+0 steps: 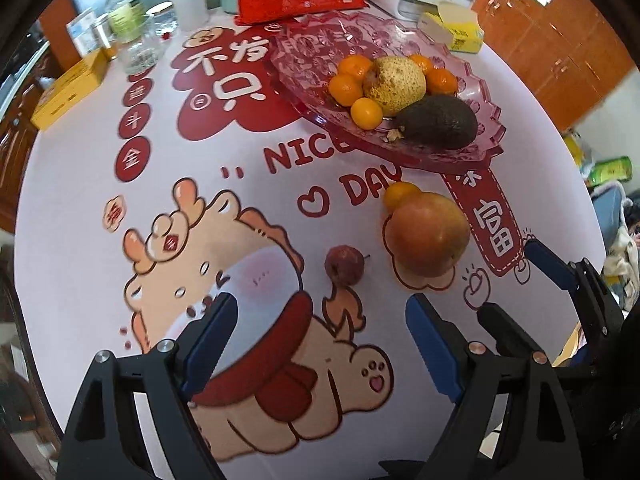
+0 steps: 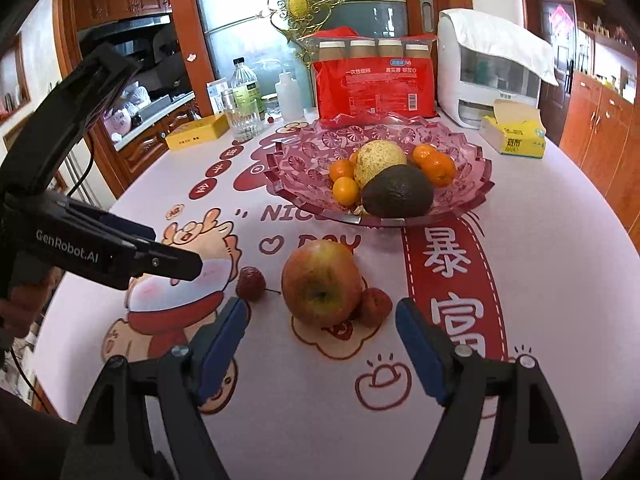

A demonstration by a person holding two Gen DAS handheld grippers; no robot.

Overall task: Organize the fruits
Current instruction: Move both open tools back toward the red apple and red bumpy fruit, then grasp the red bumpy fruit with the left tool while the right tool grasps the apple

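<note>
Both grippers, left (image 1: 320,344) and right (image 2: 320,344), gape wide and empty near the apple (image 2: 322,284), below the fruit dish (image 2: 472,196).

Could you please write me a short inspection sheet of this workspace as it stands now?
Surface: table under a white cloth with red cartoon prints.
Job's things: pink glass dish holds a yellowish pear, an avocado and small oranges. Off the dish: apple, two small red fruits, one small orange behind the apple.
Clutter: red package, yellow tissue box, yellow flat box, glass, bottles.
Grippers: left tongs and right tongs open, both empty.
Cables: black cord behind the left tongs.
Surroundings: wooden cabinets, white appliance.
</note>
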